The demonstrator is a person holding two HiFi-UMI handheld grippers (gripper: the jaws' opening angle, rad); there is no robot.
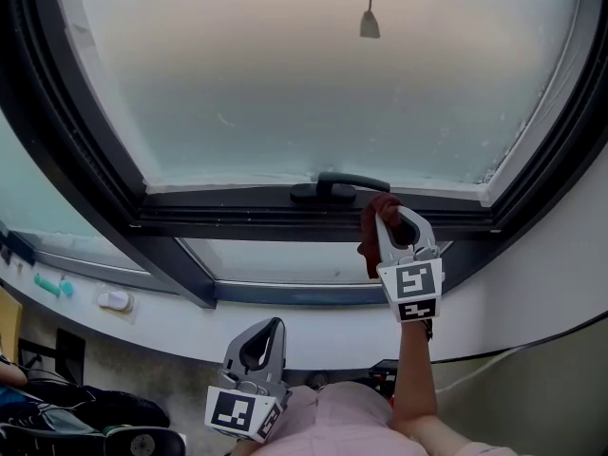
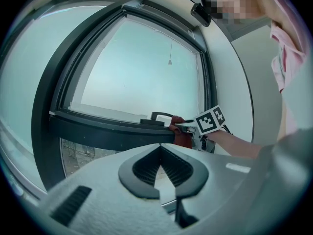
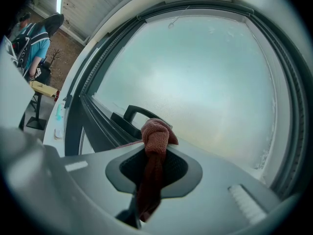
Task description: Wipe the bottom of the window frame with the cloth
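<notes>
Right hand-held gripper (image 3: 155, 153) clamps cloth (image 3: 156, 131) beside window handle (image 3: 135, 108).

Cannot confirm contact between cloth (image 3: 155, 141) and window frame (image 1: 237, 218): in head view, cloth mostly hidden behind right hand-held gripper (image 1: 389, 218). Noted window frame cut off at both side edges. Unable to identify two small items (image 1: 114, 300) on sill (image 1: 190, 323); too small. Noted person (image 3: 34, 38) in right gripper view, cut by edge.
</notes>
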